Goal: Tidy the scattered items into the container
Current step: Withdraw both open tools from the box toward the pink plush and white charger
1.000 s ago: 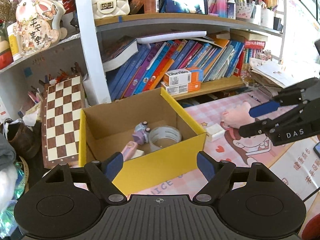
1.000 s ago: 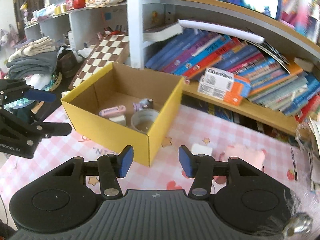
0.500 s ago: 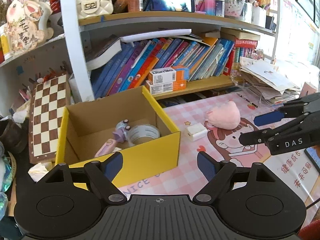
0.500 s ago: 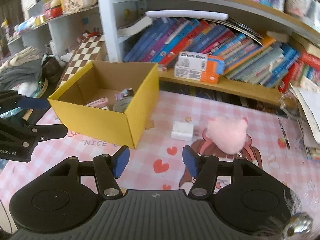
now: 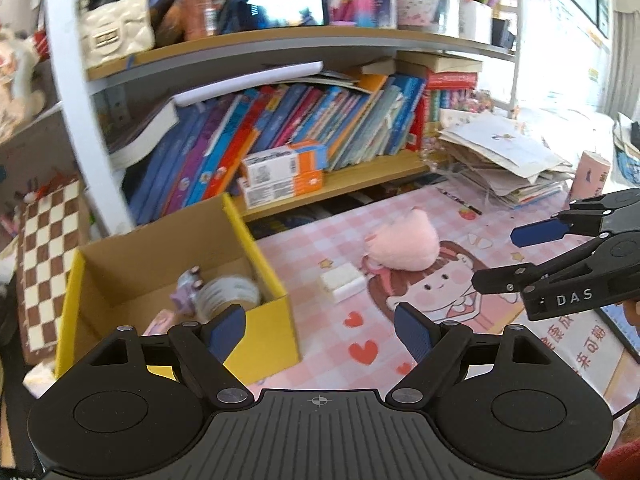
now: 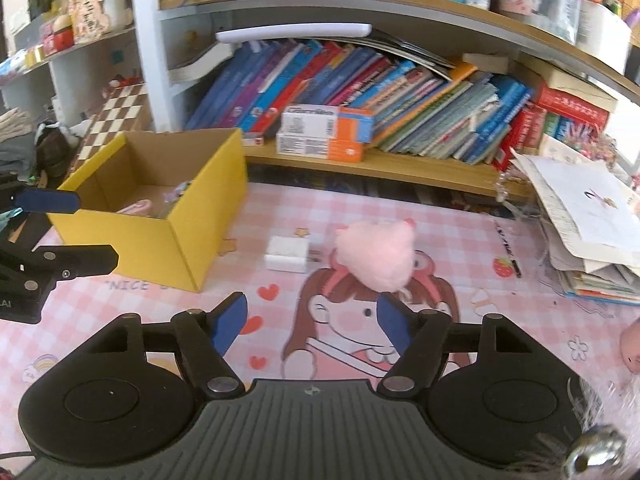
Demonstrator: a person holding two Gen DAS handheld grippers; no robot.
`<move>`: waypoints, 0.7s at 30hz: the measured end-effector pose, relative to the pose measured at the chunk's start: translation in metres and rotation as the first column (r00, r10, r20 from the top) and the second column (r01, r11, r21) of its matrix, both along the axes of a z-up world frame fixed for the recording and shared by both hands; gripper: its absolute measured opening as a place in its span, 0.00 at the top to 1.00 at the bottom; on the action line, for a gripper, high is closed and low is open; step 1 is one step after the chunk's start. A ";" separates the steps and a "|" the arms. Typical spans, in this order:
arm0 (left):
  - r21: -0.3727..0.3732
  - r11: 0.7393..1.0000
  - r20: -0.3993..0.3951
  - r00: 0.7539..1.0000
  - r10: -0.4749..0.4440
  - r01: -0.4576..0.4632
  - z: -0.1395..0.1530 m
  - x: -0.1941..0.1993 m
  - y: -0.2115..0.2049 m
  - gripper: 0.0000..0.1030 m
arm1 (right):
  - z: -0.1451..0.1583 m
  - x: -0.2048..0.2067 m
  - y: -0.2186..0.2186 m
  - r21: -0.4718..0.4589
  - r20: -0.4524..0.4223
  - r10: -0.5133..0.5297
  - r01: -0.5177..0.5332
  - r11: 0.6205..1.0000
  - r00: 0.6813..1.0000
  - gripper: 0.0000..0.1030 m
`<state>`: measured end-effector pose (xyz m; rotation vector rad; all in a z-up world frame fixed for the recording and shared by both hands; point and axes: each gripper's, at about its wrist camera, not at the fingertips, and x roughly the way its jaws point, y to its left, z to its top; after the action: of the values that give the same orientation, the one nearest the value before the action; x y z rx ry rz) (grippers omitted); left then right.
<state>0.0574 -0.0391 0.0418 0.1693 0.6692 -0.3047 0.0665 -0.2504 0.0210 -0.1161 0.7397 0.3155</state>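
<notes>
A crowded bookshelf backs the pink counter (image 6: 460,240). The right gripper (image 6: 312,320), fingers just opening and empty, faces the pink plush (image 6: 376,252); the white block (image 6: 287,254) lies beside the yellow box (image 6: 188,236). The left gripper (image 5: 320,328) hangs wide, empty. Next: straddle the plush.

Left tool (image 5: 318,330) gapes empty; right tool (image 6: 312,320) just widening, empty.
</notes>
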 end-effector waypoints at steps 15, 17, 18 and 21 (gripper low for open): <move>0.028 0.993 -0.051 0.993 -0.111 0.113 -0.021 0.043 -0.051 0.19 | -0.020 0.033 -0.036 0.011 -0.043 -0.089 0.090 0.996 0.995 0.30; 0.029 0.992 -0.057 0.991 -0.121 0.123 -0.025 0.050 -0.056 0.19 | -0.024 0.039 -0.039 0.009 -0.051 -0.098 0.099 0.995 0.994 0.30; 0.029 0.991 -0.061 0.990 -0.125 0.127 -0.027 0.053 -0.058 0.19 | -0.026 0.043 -0.040 0.006 -0.054 -0.100 0.101 0.995 0.993 0.30; 0.025 0.991 -0.075 0.988 -0.132 0.134 -0.033 0.062 -0.064 0.19 | -0.031 0.052 -0.043 -0.001 -0.063 -0.106 0.106 0.994 0.992 0.30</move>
<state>0.1198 -0.1026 0.0085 0.2333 0.7367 -0.4309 0.1185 -0.2932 -0.0100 -0.0648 0.8051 0.2192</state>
